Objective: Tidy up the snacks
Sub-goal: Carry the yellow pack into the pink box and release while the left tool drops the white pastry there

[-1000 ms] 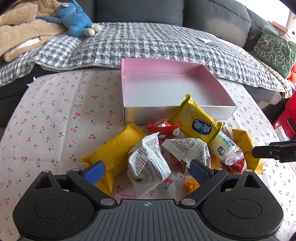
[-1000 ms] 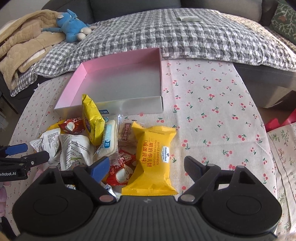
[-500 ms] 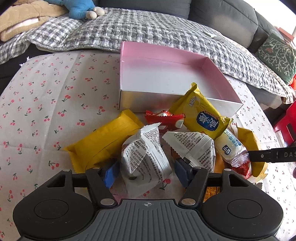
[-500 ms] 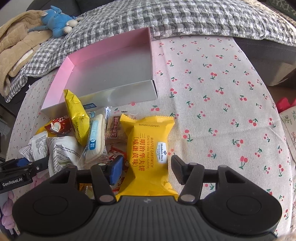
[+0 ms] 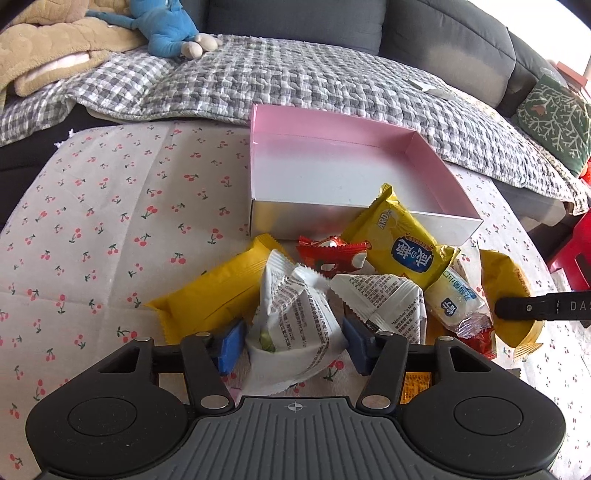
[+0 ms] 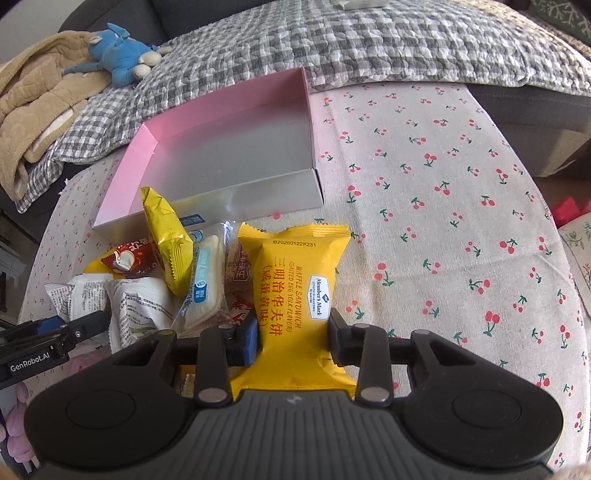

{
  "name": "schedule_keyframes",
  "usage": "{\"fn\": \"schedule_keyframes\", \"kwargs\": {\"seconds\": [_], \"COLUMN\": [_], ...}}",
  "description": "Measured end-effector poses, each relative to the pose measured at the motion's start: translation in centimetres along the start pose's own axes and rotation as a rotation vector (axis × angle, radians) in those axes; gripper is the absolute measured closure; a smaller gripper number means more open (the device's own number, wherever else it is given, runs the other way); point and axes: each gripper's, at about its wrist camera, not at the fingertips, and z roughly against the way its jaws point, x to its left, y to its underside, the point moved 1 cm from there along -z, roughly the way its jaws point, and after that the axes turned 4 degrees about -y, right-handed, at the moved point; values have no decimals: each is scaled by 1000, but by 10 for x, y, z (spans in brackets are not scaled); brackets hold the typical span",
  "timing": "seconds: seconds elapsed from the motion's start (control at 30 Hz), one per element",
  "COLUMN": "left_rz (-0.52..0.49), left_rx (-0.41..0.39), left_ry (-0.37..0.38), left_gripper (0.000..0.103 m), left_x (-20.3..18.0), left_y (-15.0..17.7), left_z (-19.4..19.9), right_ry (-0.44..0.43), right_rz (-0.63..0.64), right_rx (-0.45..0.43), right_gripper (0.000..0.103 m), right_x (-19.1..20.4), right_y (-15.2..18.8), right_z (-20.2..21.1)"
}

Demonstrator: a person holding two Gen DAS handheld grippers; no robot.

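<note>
Snacks lie in a loose heap on the bench (image 5: 110, 206), which wears a cherry-print cloth, just in front of an open pink box (image 5: 332, 147) with nothing in it. The left claw (image 5: 293, 341) has just been closing, and its blue pads now press on both sides of a white printed snack packet (image 5: 291, 317) at the near edge of the heap. Beside that packet lie a long yellow packet (image 5: 214, 295) on the left, a second white printed packet (image 5: 384, 299) on the right, and a red wrapper (image 5: 332, 254) behind. A yellow packet with a blue round label (image 5: 399, 240) leans against the box's front wall, with a clear-wrapped white bar (image 5: 454, 299) next to it.

The right claw (image 6: 293, 334) has also just been closing; its pads clamp the lower half of a yellow waffle sandwich packet (image 6: 295, 273), which lies lengthwise on the cloth at the right end of the heap, near the box's front corner. In the right wrist view, the left claw's tip shows at the left edge, by the white packets.

Beyond the bench a grey checked blanket (image 5: 295, 77) covers a sofa, with a blue plush toy (image 5: 166, 26) on it.
</note>
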Motion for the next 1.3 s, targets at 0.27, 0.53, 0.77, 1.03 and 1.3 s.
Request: {"fn": "schedule_keyframes", "kwargs": {"seconds": [0.27,0.53,0.77,1.03,1.3], "left_rz": [1,20,10,-22,-72], "left_rx": [-39,-87,-131,-127,-118], "left_ry": [8,5,7,-21,-38], "left_gripper": [48,48,48,48,47], "left_x": [-1,0,-14,-32,-39], "left_y": [-5,-33,-75,-112,-128], "left_z": [26,43,32,-22,-70], "right_ry": [-21,-64,-104,-80,-26], "right_rz": [20,17,8,26,68], "right_rx": [-51,-63,-85,-80,-80], "right_gripper": [70,70,70,70,70], "right_x": [7,16,20,29,28], "right_y": [-4,-23,-58,-90,-105], "right_z": [15,16,6,-26,-53]}}
